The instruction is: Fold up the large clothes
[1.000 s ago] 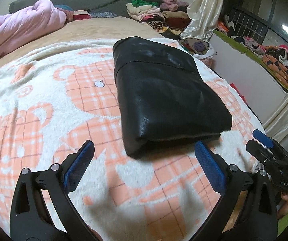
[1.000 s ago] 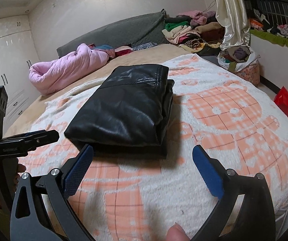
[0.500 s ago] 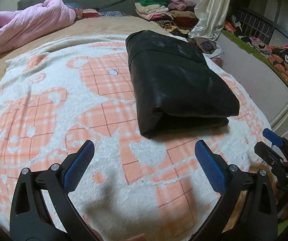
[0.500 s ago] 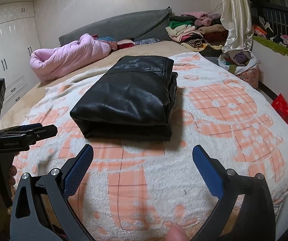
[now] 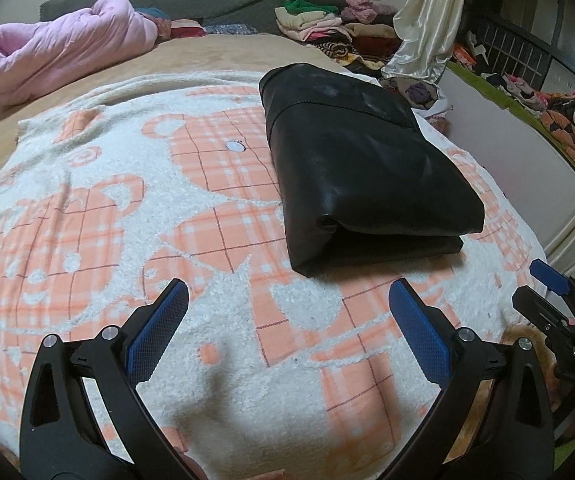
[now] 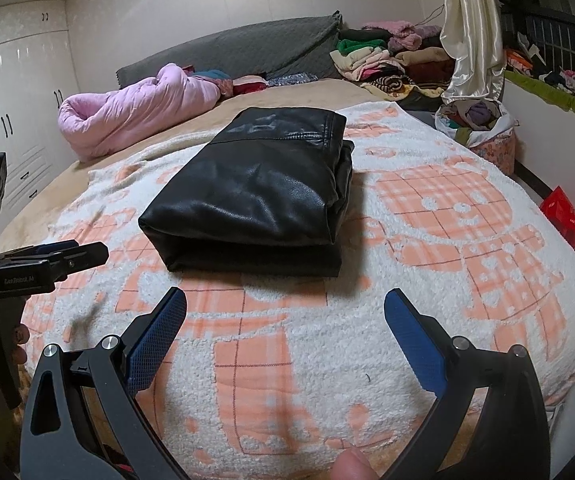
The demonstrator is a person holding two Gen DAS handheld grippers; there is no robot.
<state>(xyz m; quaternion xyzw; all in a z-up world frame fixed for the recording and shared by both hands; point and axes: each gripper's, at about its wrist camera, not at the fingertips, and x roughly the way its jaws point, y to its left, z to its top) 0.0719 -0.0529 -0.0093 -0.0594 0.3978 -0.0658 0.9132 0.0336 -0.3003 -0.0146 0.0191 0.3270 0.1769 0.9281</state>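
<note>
Black leather garment (image 6: 255, 196), neatly folded

Your hand (image 6: 351, 465) is cut off at the frame's bottom edge; the folded black jacket's (image 6: 255, 192) inner layers stay hidden.

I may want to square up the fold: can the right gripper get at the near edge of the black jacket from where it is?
Probably yes. The right gripper is open and empty, with only bare blanket between it and the folded black jacket. The left gripper sits off to the side.
</note>
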